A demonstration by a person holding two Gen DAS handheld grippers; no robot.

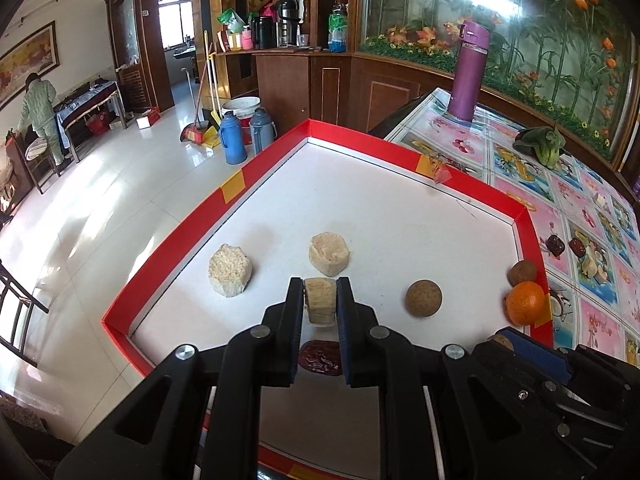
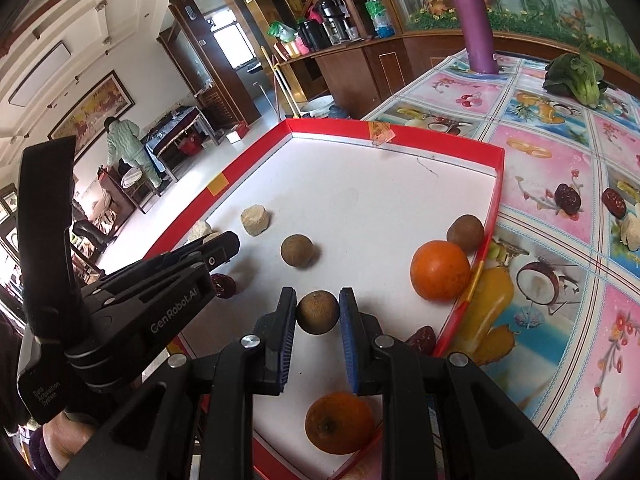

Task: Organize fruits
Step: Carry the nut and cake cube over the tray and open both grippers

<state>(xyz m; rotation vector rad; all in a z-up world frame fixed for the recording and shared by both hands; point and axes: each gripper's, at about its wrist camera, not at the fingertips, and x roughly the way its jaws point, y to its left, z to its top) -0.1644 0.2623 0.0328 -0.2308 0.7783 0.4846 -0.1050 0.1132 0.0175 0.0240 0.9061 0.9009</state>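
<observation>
The left gripper (image 1: pixel 320 300) is clamped on a pale puffed-rice cake (image 1: pixel 319 306), held just above the white floor of the red-rimmed tray (image 1: pixel 208 208) near its front edge, with a dark red date (image 1: pixel 320 358) lying beneath it. Two more rice cakes (image 1: pixel 230 270) sit just ahead, leaving the tray's far half bare up to the far corner. The right gripper (image 2: pixel 318 312) grasps a brown round fruit (image 2: pixel 317 312) near the tray's front right; one orange (image 2: pixel 440 270) rests against the right rim, touching another brown fruit (image 2: pixel 465 233), and a second orange (image 2: pixel 340 420) lies at the front edge. Two dates (image 2: pixel 568 199) lie outside on the desk (image 2: pixel 560 152), near the right rim.
</observation>
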